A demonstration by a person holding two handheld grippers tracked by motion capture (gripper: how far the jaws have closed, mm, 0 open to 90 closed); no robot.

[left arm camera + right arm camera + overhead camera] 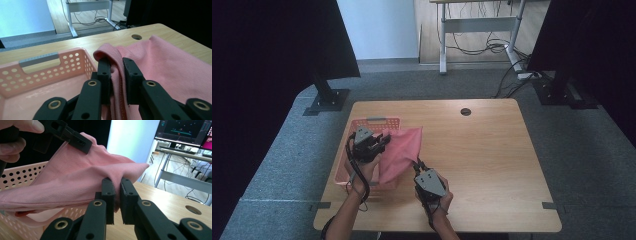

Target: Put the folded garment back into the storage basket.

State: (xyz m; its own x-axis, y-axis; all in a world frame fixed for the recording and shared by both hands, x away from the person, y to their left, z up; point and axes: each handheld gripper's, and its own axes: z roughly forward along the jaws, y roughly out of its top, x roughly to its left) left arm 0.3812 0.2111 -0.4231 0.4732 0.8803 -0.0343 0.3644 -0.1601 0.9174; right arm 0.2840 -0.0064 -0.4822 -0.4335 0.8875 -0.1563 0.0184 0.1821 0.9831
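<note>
A pink cloth [402,150] hangs stretched between both grippers above the right side of a pink perforated basket [374,121] at the table's left. My left gripper [387,138] is shut on one edge of the cloth [150,62], over the basket [45,75]. My right gripper [418,162] is shut on another fold of the cloth [80,182], just right of the basket [22,173] and nearer the front. The left gripper [86,146] appears in the right gripper view, pinching the cloth's upper edge.
The wooden table [482,160] has a round cable hole [466,111] at the back. Black monitor stands [328,97] sit on the grey floor behind it. A white desk frame with cables [477,30] stands farther back.
</note>
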